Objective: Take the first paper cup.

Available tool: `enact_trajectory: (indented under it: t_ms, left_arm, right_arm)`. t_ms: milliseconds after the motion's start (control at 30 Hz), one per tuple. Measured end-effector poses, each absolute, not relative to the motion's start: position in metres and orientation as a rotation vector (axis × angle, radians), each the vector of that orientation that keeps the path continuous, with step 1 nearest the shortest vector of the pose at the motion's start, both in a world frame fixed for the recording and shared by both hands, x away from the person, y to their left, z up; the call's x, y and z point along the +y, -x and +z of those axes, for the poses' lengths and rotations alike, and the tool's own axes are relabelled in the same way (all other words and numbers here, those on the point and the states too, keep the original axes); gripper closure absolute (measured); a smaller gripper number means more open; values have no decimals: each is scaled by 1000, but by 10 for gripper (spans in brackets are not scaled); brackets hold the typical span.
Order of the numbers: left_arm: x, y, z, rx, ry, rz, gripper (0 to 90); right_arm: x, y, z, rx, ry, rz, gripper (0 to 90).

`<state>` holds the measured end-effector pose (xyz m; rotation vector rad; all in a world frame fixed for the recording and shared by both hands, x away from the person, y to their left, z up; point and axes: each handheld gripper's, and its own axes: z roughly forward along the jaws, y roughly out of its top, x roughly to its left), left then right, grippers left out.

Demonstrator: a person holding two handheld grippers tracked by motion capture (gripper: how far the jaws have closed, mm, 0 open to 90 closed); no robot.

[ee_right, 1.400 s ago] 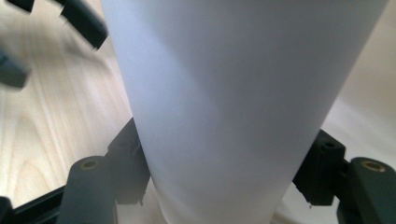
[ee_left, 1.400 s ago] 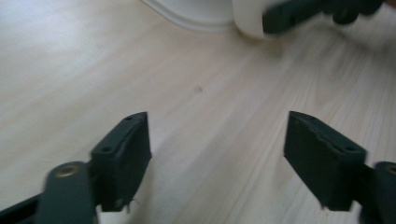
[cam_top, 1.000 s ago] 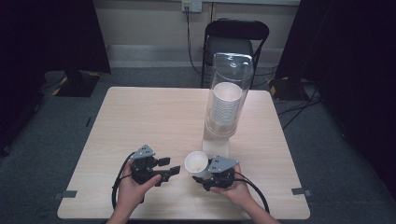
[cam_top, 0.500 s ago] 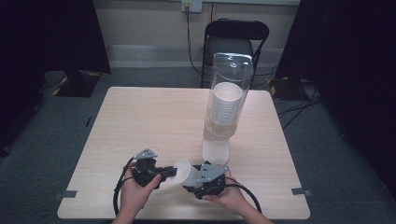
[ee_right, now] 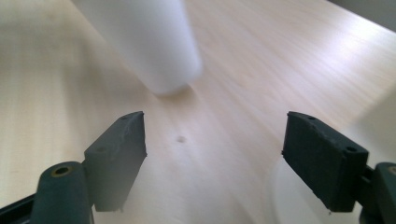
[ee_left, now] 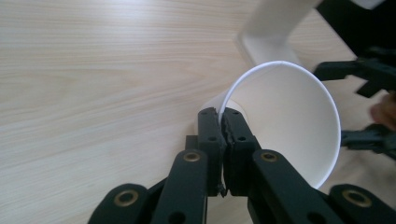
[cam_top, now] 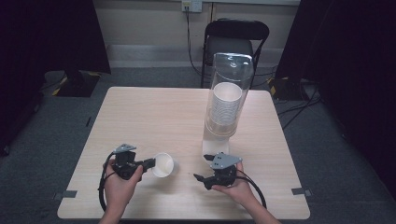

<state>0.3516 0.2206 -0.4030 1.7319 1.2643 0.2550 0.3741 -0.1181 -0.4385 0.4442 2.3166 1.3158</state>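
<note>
So, handoff looks done, cup sits with the left side.
table [cam_top: 140, 116]: pale wood, everything on the near half.
dispenser [cam_top: 227, 100]: clear tube with a cup stack, far-right of both hands, well apart from the loose cup.
paper cup [cam_top: 163, 164]: on its side, between the two grippers, much nearer the left one; mouth faces up and right in the high view, long axis runs roughly along the left gripper's reach.
left gripper [cam_top: 148, 163]: jaws pinched together on the cup's rim wall (one pad inside, one outside, seen in the left gripper view [ee_left: 223, 122]).
right gripper [cam_top: 200, 178]: jaws have just been opening, nothing between them; wide gap in its own view [ee_right: 212, 140], cup [ee_right: 149, 42] ahead and clear of the pads.
next move (judgement): left carries alone; right should back off.
</note>
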Motion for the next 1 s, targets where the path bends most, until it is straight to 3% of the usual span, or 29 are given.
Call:
enact_trajectory:
  t_ms: [100, 267, 367, 500, 667, 767, 1000]
  left_arm:
    - [229, -353, -406, 1281, -1711, 261, 867]
    - [227, -356, -410, 1241, -1722, 307, 750]
    - [225, -355, -412, 1192, -1689, 365, 551]
    - [226, -352, -411, 1133, -1687, 359, 405]
    - [225, -347, -413, 1053, -1728, 337, 370]
    - [229, -342, -415, 1009, -1750, 381, 260]
    - [239, -326, -410, 842, -1799, 362, 242]
  right_arm:
    - [-125, -378, -437, 2301, -471, 1286, 214]
    - [-132, -381, -437, 2288, -504, 1263, 218]
    - [-135, -382, -438, 2283, -518, 1257, 218]
    - [-140, -383, -436, 2274, -532, 1256, 221]
    - [-149, -385, -435, 2251, -571, 1246, 220]
    - [-154, -387, -434, 2234, -604, 1241, 218]
    - [-161, -391, -432, 2211, -645, 1252, 219]
